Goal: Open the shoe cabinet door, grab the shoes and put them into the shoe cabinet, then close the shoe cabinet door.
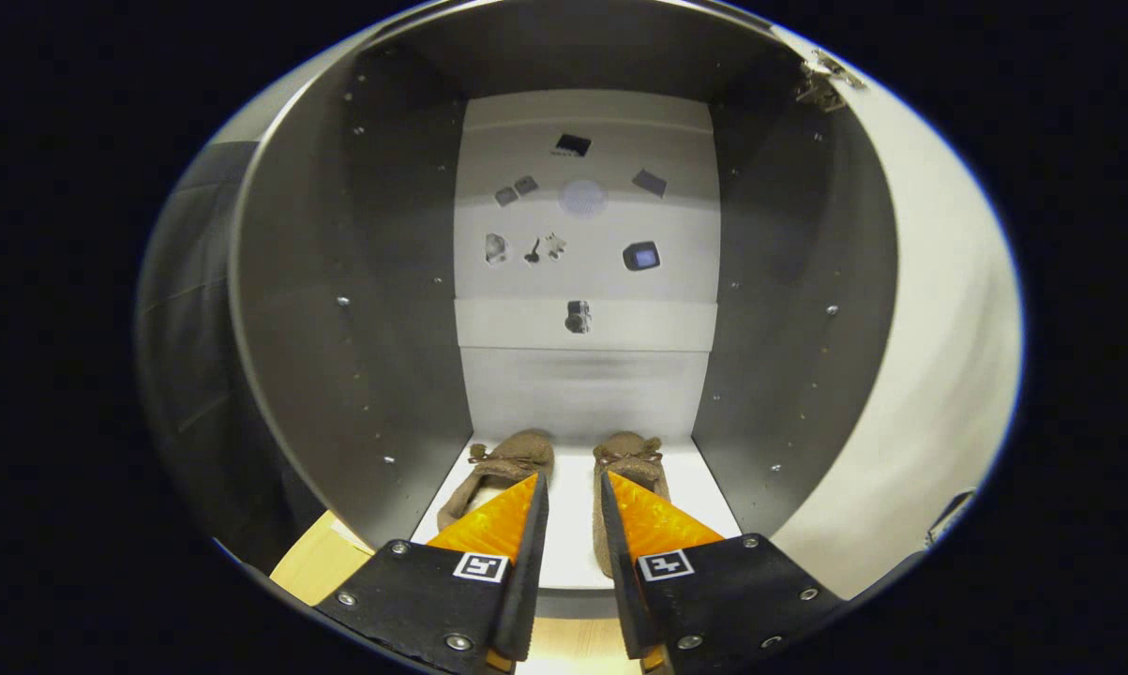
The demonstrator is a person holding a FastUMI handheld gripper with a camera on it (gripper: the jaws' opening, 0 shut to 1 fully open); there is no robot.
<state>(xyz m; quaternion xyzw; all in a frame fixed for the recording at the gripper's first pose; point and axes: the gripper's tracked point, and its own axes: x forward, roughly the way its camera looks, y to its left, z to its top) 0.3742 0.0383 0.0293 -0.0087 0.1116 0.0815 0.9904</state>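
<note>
The shoe cabinet stands open in front of me, with grey side walls and a pale back panel. Two brown fuzzy shoes sit side by side on its white bottom shelf, toes toward the back: the left shoe and the right shoe. My gripper is at the cabinet's mouth, fingers a little apart with only bare shelf between them. Each fingertip overlaps the heel part of one shoe. The open door swings out to the right, its hinge at the top.
Small stickers and a dark knob-like fitting mark the back panel. A light wooden floor strip lies below the cabinet's front left corner. The cabinet's side walls close in on both sides of the fingers.
</note>
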